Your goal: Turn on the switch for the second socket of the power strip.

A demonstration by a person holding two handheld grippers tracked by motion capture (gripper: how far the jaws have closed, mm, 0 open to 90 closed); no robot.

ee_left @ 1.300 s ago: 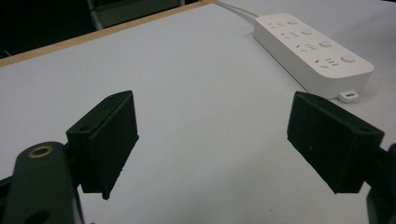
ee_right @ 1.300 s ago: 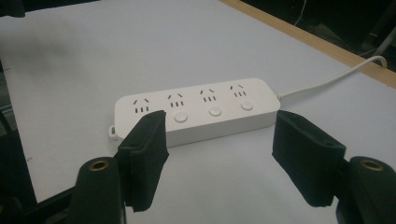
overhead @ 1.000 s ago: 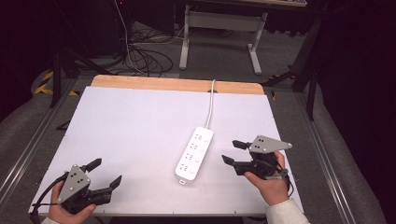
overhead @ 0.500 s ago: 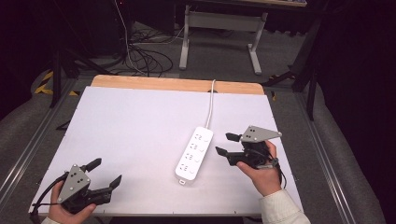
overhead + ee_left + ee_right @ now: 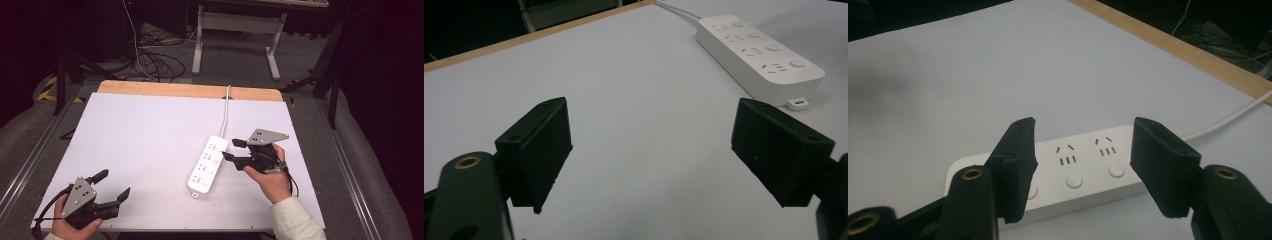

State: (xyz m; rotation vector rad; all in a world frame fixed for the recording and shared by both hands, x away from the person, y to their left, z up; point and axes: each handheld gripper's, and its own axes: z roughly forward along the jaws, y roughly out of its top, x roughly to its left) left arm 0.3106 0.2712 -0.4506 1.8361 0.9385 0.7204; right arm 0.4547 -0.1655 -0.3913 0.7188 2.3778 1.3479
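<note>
White power strip [image 5: 208, 164] lies lengthwise, cord end away; both tools [image 5: 231, 150] [image 5: 112, 185] gape empty.

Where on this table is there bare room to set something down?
The widest bare patch lies left of the power strip, from the wooden far edge toward the left gripper. Crowded: the right side, where the right gripper hovers beside the strip and its cord.

I saw a white power strip [image 5: 207, 164] lying flat on the white surface [image 5: 150, 145], right of centre and angled, four outlet groups with round buttons facing up, its white cord [image 5: 225, 112] running to the far edge.
</note>
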